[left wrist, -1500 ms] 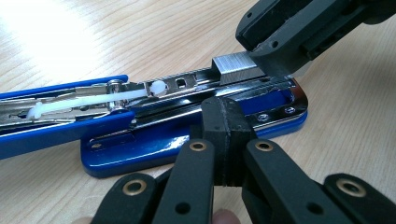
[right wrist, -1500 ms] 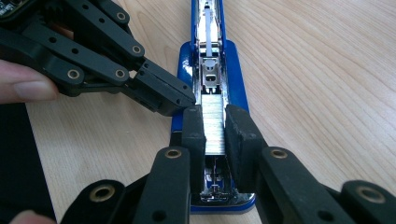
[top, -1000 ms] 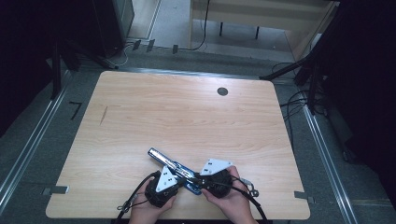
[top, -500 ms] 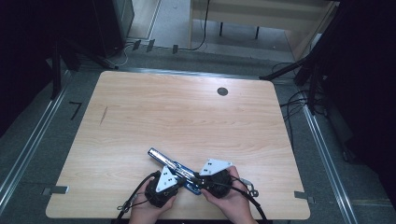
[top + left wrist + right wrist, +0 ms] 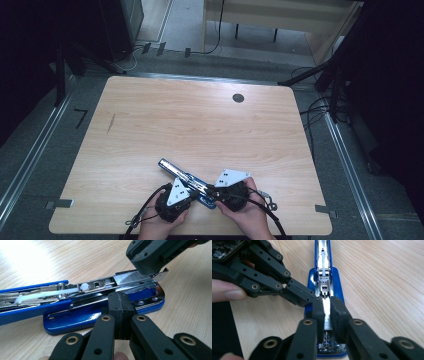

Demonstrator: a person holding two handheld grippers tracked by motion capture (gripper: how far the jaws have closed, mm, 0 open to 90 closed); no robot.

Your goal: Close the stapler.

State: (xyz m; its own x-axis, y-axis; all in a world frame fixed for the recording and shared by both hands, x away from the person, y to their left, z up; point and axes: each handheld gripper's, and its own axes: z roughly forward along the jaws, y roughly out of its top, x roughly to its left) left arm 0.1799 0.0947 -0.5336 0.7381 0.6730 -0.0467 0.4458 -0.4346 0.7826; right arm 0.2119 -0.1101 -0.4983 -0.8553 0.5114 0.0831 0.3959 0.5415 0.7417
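A blue stapler (image 5: 176, 173) lies opened flat near the table's front edge, its metal magazine (image 5: 100, 286) facing up. My right gripper (image 5: 327, 311) reaches over the front end of the stapler (image 5: 323, 277). Its jaws have just been closing and now pinch a silver strip of staples (image 5: 327, 320) that sits in the magazine. My left gripper (image 5: 121, 311) is shut with nothing between its pads, and its tip rests against the side of the stapler (image 5: 75, 320). In the right gripper view, the left gripper's pads (image 5: 299, 293) come in from the left and meet the magazine.
The wooden table (image 5: 200, 125) has a round dark grommet (image 5: 238, 98) at the back right and a short dark mark (image 5: 110, 123) at the left. Both hands sit at the front edge, with cables (image 5: 145, 212) trailing off it. Metal rails and floor cables (image 5: 320, 107) flank the table.
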